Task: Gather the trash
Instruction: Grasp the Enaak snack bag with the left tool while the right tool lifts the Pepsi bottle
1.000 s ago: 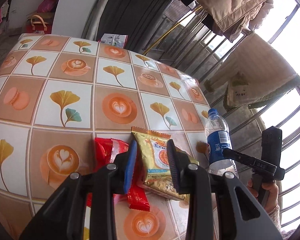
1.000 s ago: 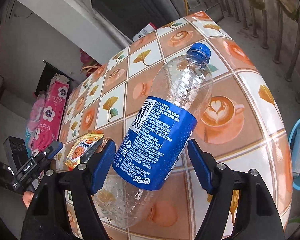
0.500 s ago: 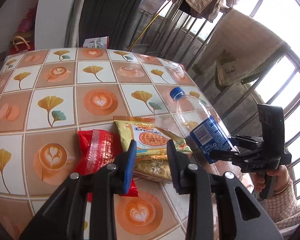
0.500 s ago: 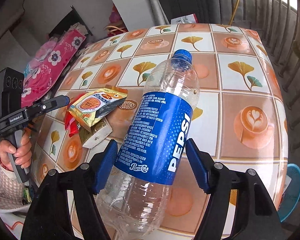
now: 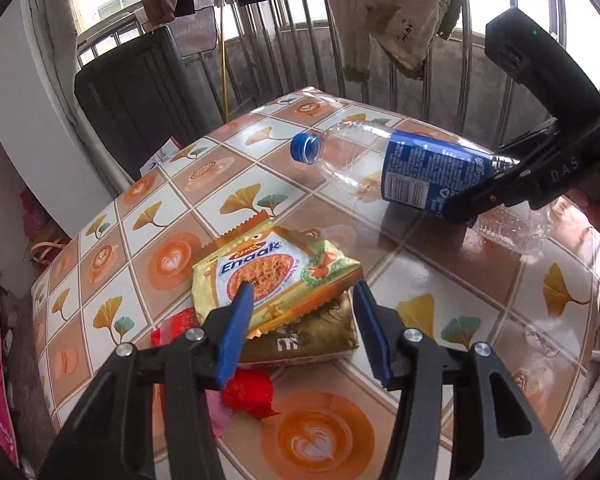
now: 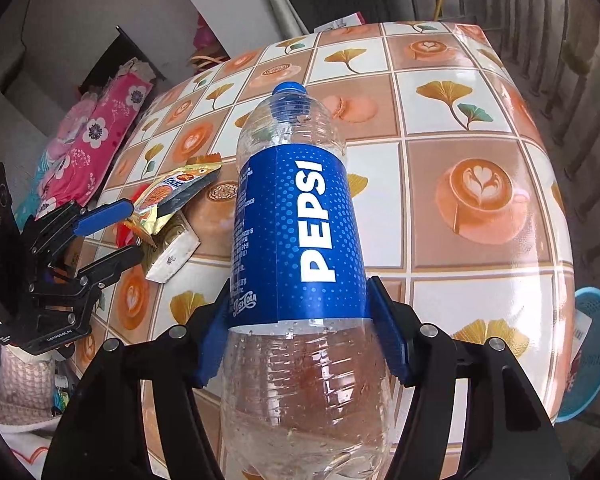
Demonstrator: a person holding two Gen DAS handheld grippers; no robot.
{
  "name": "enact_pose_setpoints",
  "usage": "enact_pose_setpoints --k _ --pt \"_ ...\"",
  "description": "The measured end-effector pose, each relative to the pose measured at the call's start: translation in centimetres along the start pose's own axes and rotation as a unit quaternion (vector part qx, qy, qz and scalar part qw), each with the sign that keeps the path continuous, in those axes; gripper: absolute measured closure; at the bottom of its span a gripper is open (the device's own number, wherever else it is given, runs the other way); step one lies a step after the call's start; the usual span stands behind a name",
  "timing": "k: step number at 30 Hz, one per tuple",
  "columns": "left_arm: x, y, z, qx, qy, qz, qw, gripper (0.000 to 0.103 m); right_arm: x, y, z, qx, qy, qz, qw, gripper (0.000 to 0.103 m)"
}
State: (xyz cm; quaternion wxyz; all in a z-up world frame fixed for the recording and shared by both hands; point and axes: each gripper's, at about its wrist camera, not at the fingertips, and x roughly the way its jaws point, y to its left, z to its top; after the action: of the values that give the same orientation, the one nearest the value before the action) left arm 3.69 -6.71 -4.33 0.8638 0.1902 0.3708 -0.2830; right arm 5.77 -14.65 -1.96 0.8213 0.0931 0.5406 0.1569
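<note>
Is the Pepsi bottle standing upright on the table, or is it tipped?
Tipped. The Pepsi bottle lies almost level in the right gripper, clear of the table, with its blue cap on.

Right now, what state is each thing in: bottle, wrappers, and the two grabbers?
Bottle: capped, empty, lifted off the table, tilted.
Right gripper: shut on the bottle.
Left gripper: open, around the yellow packet, not gripping.
Yellow packet: lying on a gold packet.
Red wrapper: crumpled, partly under the packets.

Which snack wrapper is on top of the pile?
The yellow Enaak wrapper. It lies over the brown-gold wrapper, and the red wrapper peeks out underneath.
</note>
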Motion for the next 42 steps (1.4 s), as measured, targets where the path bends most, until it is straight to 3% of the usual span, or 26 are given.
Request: enact_pose_setpoints --k 1,3,5,10,18,23,32,38,42 --pt "0.1 -0.1 0.0 0.006 0.0 0.005 1.0 0.05 -0.1 -0.2 -0.2 0.005 -0.001 0.001 1.0 0.043" --pt "0.9 -0.8 -0.5 0.062 0.003 0.047 0.997 0.048 -0.3 -0.4 -0.3 0.015 -0.003 0.004 1.0 0.043" --pt "1.1 -1.5 -0.9 0.103 -0.011 0.063 0.9926 0.047 -0.4 -0.7 -0.5 0.022 -0.005 0.005 1.0 0.043" --pt "2.3 -1.6 -1.3 0.136 0.002 0.077 0.9878 0.047 -0.6 -0.9 -0.7 0.032 -0.009 0.009 0.999 0.043" --pt "2.9 2.2 -0.4 0.054 0.01 0.024 0.9982 0.051 -0.6 -0.8 -0.8 0.037 -0.013 0.012 0.999 0.043" --pt "2.8 3.5 0.1 0.012 0.007 -0.008 0.9999 0.056 -0.6 -1.0 -0.9 0.041 -0.015 0.017 0.999 0.043" --pt "2.9 7.7 0.1 -0.104 0.0 -0.092 0.9903 0.067 -0.7 -1.0 -0.9 0.04 -0.015 0.022 0.999 0.043" --pt "2.9 7.4 -0.1 -0.118 -0.001 -0.088 0.9891 0.074 -0.6 -1.1 -0.9 0.042 -0.016 0.024 0.999 0.043" --pt "2.7 5.9 0.0 -0.117 0.001 -0.08 0.9898 0.085 -0.5 -1.2 -0.9 0.044 -0.016 0.032 0.998 0.043"
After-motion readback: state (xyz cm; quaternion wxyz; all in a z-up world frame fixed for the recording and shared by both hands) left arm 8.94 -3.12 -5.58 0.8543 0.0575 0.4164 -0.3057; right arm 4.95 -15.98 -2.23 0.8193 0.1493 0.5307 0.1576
